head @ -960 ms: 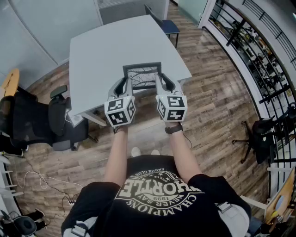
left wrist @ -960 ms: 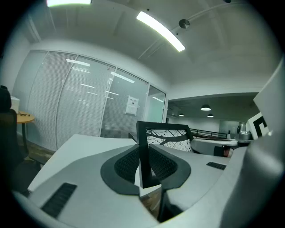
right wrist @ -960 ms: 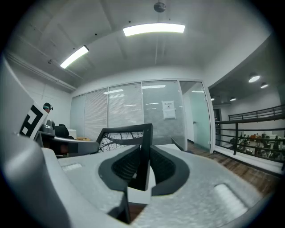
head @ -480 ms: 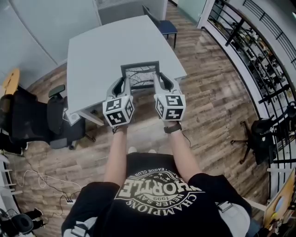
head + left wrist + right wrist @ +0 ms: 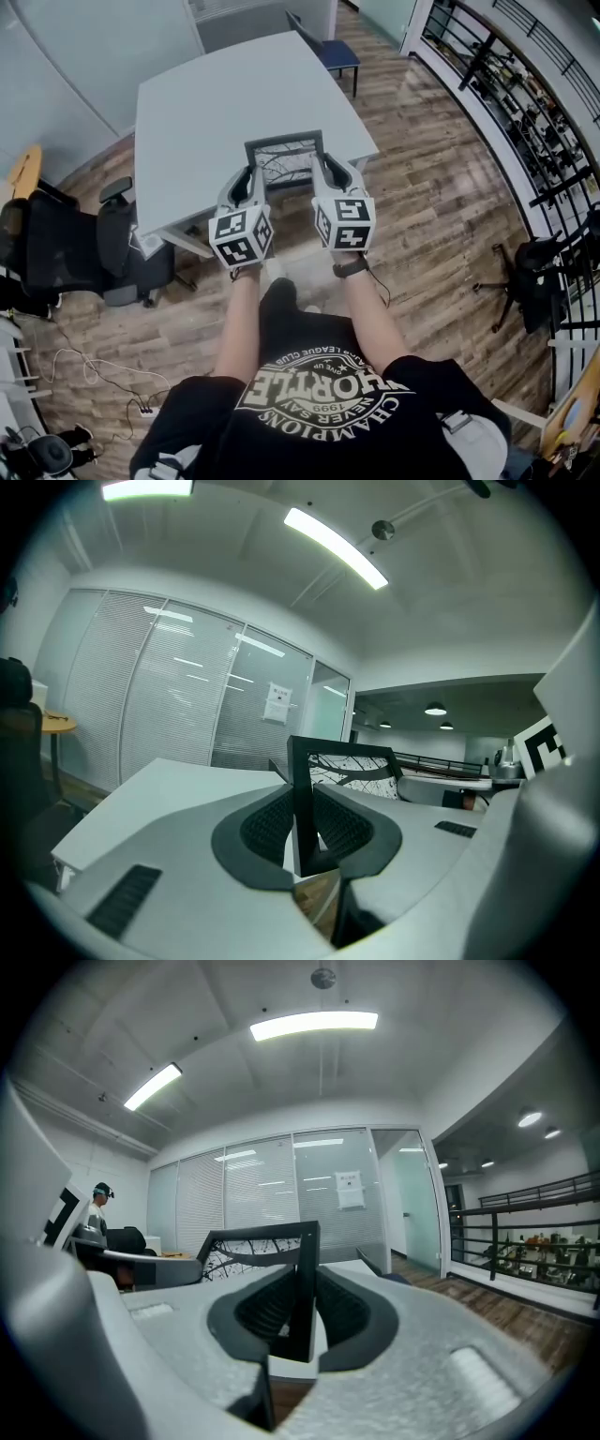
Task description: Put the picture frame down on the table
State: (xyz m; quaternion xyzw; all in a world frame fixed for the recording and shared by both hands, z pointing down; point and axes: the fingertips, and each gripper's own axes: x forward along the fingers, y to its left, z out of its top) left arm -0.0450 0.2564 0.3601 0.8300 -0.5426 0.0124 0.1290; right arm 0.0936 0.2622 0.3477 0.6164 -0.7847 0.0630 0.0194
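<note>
A black picture frame [image 5: 285, 157] with a bare-branch print hangs between my two grippers, just over the near edge of the pale grey table [image 5: 206, 103]. My left gripper [image 5: 251, 181] is shut on the frame's left bar [image 5: 305, 803]. My right gripper [image 5: 322, 173] is shut on its right bar [image 5: 302, 1288]. Both gripper views show the dark pads pressed against the thin black bars, with the frame [image 5: 347, 766] standing upright. From the right gripper view the print [image 5: 248, 1246] lies to the left.
A blue chair [image 5: 330, 52] stands at the table's far side. A black office chair [image 5: 103, 244] sits to the left on the wood floor. A black railing [image 5: 525, 103] runs along the right. Glass partitions close off the room behind the table.
Both grippers and the frame have come slightly nearer and lower in the head view; the person's knee now shows below the wrists. The grip is unchanged.
</note>
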